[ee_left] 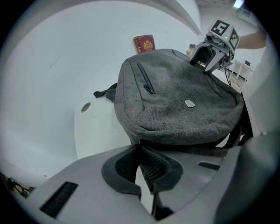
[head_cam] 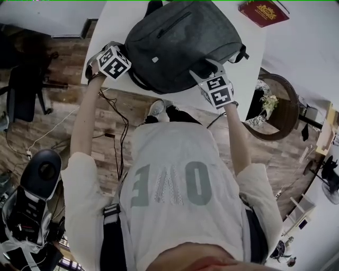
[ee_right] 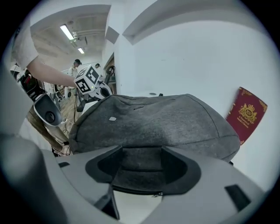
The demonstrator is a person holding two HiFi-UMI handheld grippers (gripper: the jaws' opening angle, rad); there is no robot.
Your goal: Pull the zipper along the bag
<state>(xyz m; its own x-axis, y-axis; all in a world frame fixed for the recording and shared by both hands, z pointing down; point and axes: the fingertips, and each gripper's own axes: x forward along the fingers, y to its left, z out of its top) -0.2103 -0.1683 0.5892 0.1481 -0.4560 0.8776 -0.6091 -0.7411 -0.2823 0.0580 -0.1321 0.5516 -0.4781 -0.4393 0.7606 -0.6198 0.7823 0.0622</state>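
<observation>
A grey backpack (head_cam: 175,42) (ee_left: 175,100) (ee_right: 153,122) lies flat on the white table (head_cam: 119,24). My left gripper (head_cam: 128,73) (ee_left: 140,151) is shut, its tips against the bag's near left edge; whether fabric is pinched there I cannot tell. My right gripper (head_cam: 205,70) (ee_right: 142,164) stands open at the bag's near right side, with the bag's bulging edge between its fingers. A dark zipper line (ee_right: 140,191) runs just under those jaws. A short pocket zipper (ee_left: 145,78) crosses the bag's top face. Each gripper shows in the other's view: the right gripper (ee_left: 209,59), the left gripper (ee_right: 97,92).
A red booklet (head_cam: 263,11) (ee_left: 144,43) (ee_right: 247,114) lies on the table beyond the bag. The table's near edge runs right under both grippers. On the wooden floor below are cables (head_cam: 119,132), a dark round table (head_cam: 283,108) and a black device (head_cam: 42,169).
</observation>
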